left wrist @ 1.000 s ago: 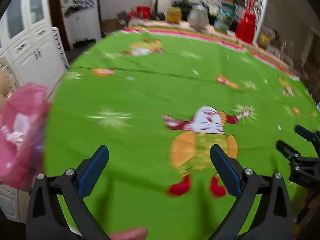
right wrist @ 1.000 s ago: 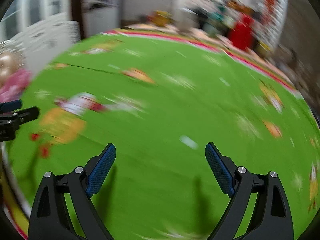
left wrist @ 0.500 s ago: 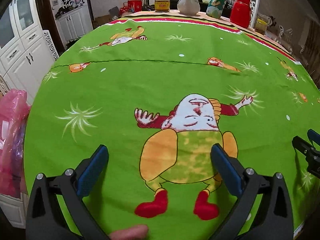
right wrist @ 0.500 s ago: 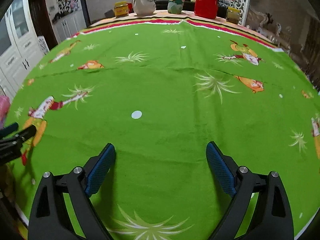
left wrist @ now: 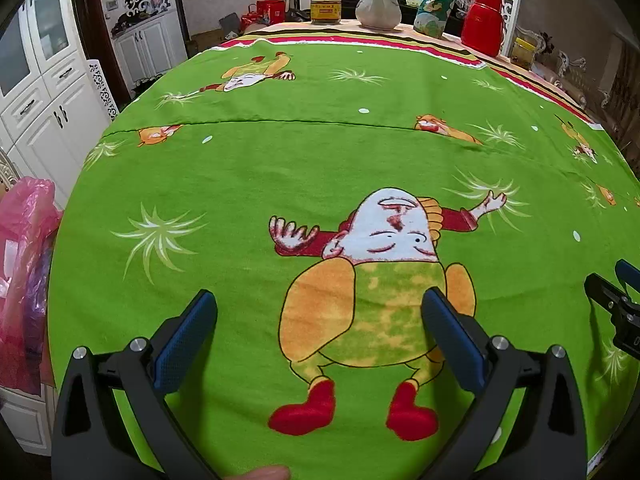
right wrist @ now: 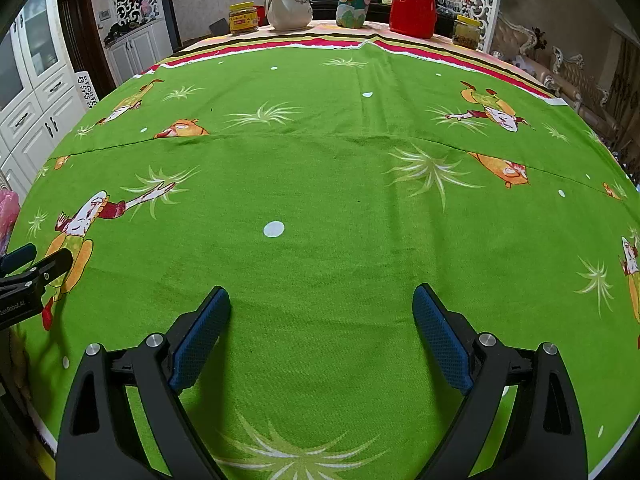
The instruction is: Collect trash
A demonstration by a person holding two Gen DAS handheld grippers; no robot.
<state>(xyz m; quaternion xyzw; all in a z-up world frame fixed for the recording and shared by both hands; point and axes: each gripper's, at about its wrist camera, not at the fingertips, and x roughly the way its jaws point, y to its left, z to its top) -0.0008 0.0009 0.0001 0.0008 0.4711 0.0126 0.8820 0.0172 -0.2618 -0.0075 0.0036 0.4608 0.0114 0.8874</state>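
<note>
A pink plastic bag (left wrist: pixel 24 264) with things inside hangs off the table's left edge in the left wrist view; a sliver of the pink plastic bag (right wrist: pixel 7 208) shows in the right wrist view. My left gripper (left wrist: pixel 320 308) stands open over the green cartoon tablecloth (left wrist: pixel 248 176), nothing between its blue pads. My right gripper (right wrist: pixel 322 304) is also open and empty above the green cartoon tablecloth (right wrist: pixel 344 208). Each gripper shows at the edge of the other's view: the right gripper (left wrist: pixel 616 300) at the right, the left gripper (right wrist: pixel 24 276) at the left. No loose trash lies on the cloth.
At the table's far edge stand a yellow-lidded jar (left wrist: pixel 326 8), a white jug (left wrist: pixel 378 6), a green snack bag (left wrist: pixel 434 8), a red flask (left wrist: pixel 482 26) and a second jar (right wrist: pixel 466 32). White cabinets (left wrist: pixel 44 92) line the left wall. A fingertip (left wrist: pixel 268 473) shows at the bottom.
Both views have steadied from blur. The left gripper has moved a little lower and right, so the pink bag sits farther to the left edge. The right gripper has rolled.
</note>
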